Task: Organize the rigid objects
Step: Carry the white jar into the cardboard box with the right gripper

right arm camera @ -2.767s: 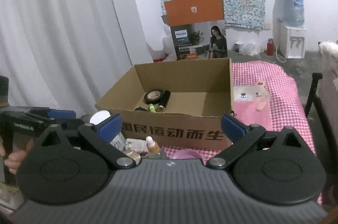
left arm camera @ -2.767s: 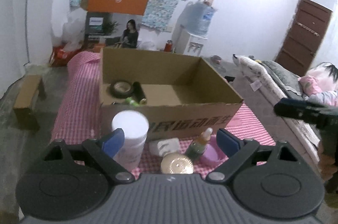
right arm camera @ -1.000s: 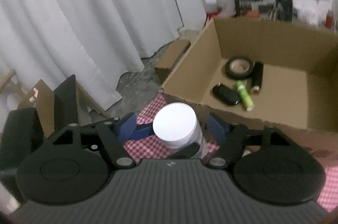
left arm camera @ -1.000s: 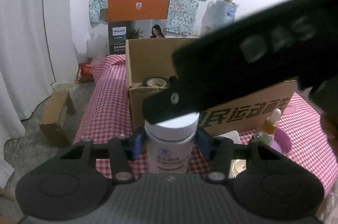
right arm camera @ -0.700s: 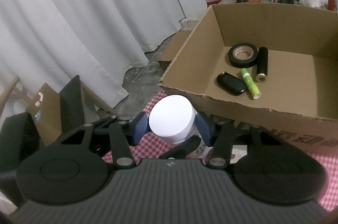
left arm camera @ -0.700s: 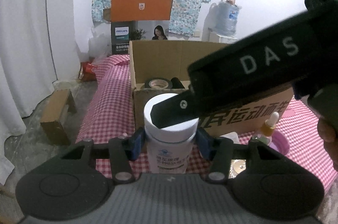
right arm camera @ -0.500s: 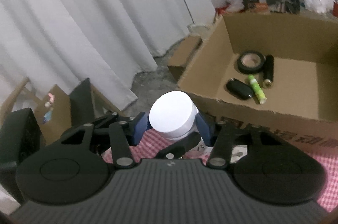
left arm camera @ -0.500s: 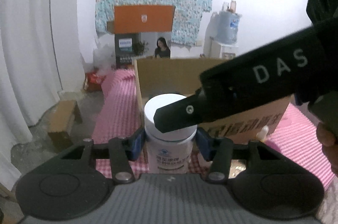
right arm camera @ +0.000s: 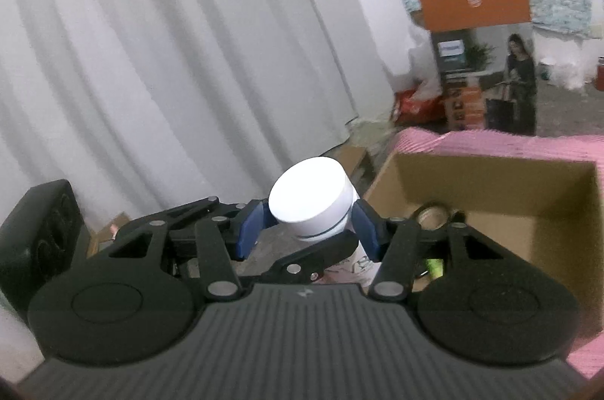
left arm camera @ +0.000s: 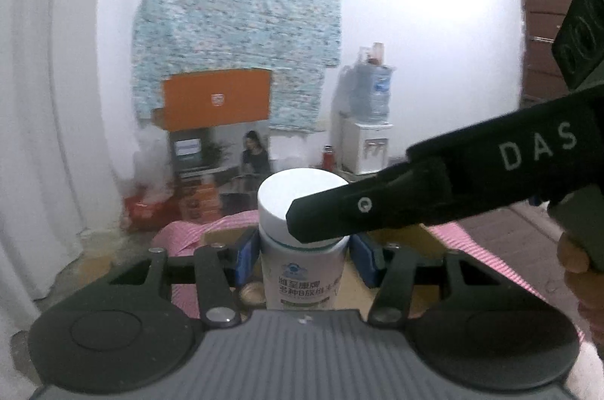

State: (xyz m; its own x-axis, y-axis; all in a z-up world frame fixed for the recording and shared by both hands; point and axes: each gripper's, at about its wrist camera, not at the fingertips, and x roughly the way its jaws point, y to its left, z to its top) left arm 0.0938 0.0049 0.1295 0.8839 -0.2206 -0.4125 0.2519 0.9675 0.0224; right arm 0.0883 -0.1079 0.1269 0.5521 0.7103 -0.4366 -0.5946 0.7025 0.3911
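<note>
white-capped bottle (left arm camera: 302, 249), upright, gripped, airborne

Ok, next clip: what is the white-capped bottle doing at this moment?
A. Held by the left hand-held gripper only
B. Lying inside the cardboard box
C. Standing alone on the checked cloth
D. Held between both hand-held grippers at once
D: the white-capped bottle sits between the blue pads of the left hand-held gripper, while the right hand-held gripper closes on its cap, next to the cardboard box.
</note>
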